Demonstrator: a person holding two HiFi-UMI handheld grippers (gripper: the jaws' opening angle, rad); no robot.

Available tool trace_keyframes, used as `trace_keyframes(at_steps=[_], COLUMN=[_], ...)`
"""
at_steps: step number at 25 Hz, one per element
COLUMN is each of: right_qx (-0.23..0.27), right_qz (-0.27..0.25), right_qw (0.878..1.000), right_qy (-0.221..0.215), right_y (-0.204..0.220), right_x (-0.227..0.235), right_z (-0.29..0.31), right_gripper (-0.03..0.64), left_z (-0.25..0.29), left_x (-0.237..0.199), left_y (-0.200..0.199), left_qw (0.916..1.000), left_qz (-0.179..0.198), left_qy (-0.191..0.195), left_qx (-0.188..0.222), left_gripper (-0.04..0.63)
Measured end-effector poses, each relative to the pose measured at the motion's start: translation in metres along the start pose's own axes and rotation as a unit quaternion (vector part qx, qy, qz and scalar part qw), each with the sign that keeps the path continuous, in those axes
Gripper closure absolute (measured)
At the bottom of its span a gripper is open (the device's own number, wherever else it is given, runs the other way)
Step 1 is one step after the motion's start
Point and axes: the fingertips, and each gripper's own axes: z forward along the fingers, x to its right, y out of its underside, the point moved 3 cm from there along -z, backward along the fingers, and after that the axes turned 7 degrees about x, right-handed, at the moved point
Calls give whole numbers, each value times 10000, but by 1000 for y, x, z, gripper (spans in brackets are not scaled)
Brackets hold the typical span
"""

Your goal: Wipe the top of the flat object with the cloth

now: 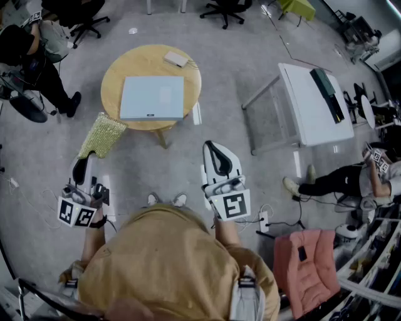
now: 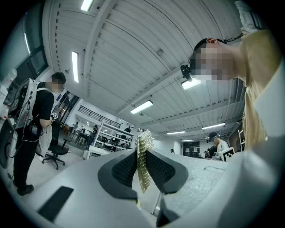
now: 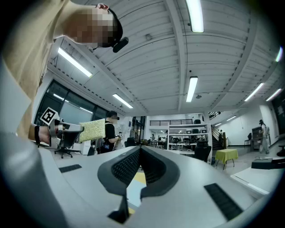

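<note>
The flat object, a pale grey-blue slab [image 1: 152,98], lies on a round wooden table [image 1: 116,71] ahead of me. A yellow-green knobbly cloth [image 1: 102,135] hangs off the table's near left edge. My left gripper [image 1: 82,164] is shut on its lower end; in the left gripper view the cloth [image 2: 142,165] stands pinched between the dark pads [image 2: 125,168] of the left gripper [image 2: 141,171]. My right gripper [image 1: 215,150] is held in front of my body, short of the table, with its jaws shut on nothing. The right gripper [image 3: 140,165] view shows the cloth [image 3: 92,130] off to the left.
A small white block [image 1: 176,59] lies at the table's far edge. A white desk [image 1: 316,103] stands at the right, a pink-cushioned chair [image 1: 307,260] at the near right. One person stands at the far left [image 1: 28,53], and another sits low at the right [image 1: 341,178]. Office chairs [image 1: 225,10] stand behind.
</note>
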Motion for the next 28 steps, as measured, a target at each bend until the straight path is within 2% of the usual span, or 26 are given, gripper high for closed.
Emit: trace_keyframes(at_steps=[10,15,19,24,28], right_qx=[9,49,-8,-150,-141], right_qz=[56,375,396,428,359], right_qw=[9998,9987,9985,9977,9982], right_qy=[-199,-345,-386,-505,-458], right_y=[4,11,19,30,32], right_x=[15,24,27,22,27], right_z=[-5,-20,-27,-19,-6], right_gripper=[617,617,617,615,615], left_z=[-1,-7,-11,-11,1], left_x=[16,25,31,21,9], left_y=[11,18,27,31,39], left_qw=[9998,9993,9990,9984,9987], left_qz=[50,86,71,30,-52], left_qy=[-199,-366,-435,-554,-499], left_qx=[-36,-25,-117,-126,-130], left_gripper=[534,534,534,534,534])
